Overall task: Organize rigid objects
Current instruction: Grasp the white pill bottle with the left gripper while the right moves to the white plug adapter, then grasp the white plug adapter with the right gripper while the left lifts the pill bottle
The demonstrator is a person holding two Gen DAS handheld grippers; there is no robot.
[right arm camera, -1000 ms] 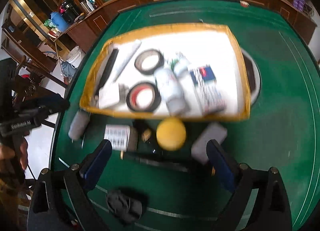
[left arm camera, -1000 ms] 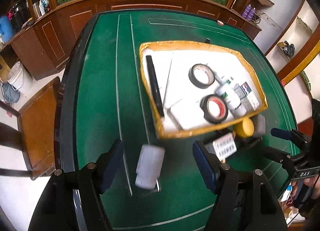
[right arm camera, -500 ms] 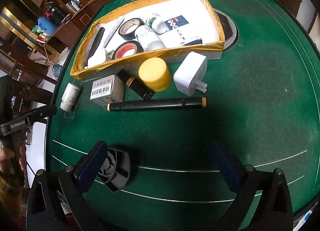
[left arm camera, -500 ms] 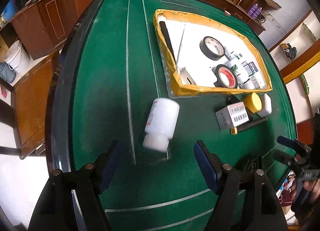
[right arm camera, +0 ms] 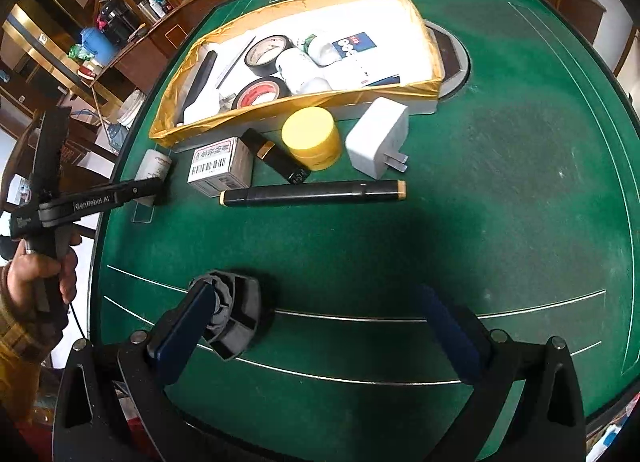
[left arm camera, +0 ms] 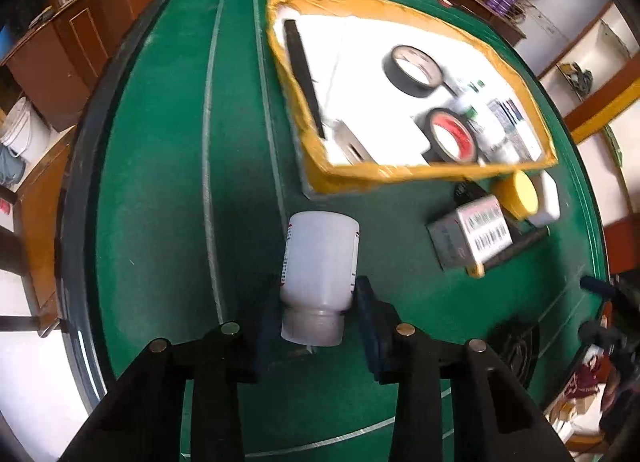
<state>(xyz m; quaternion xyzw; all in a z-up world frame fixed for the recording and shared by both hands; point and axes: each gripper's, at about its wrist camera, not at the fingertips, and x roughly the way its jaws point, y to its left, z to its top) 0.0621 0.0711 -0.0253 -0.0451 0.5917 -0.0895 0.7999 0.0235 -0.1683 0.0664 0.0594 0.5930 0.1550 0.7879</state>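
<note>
The left gripper (left arm camera: 316,326) has just been closing, its pads now clamping the white bottle (left arm camera: 318,262) lying on the green table (left arm camera: 160,182) just outside the tray (left arm camera: 400,174). The right gripper (right arm camera: 316,322) is hanging wide open beside a black cap (right arm camera: 236,314).

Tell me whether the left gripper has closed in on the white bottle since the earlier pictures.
Yes. The left gripper has come down, its fingers just closing beside the white bottle on the green table.
</note>
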